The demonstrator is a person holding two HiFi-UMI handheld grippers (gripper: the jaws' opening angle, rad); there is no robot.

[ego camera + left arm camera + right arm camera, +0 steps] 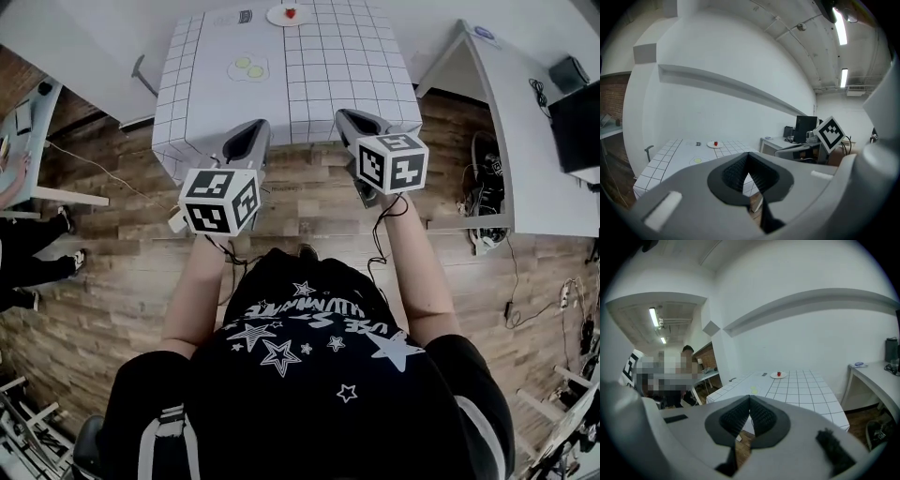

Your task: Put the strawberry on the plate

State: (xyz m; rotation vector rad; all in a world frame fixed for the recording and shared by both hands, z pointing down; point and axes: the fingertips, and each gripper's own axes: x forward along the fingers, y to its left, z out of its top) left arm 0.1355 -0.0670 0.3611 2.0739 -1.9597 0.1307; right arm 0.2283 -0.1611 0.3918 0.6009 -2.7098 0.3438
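The strawberry point(290, 12) seems to sit already on the plate point(274, 16). The left hand-held gripper point(749, 160) and right hand-held gripper point(750, 402), well short of the plate, are closed and empty; check closer before grasping.

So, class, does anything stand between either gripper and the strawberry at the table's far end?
Nothing upright does. The strawberry sits on the plate across the bare gridded table. Only a flat yellow-green patch lies near the line from the left gripper; the right gripper has a free line.
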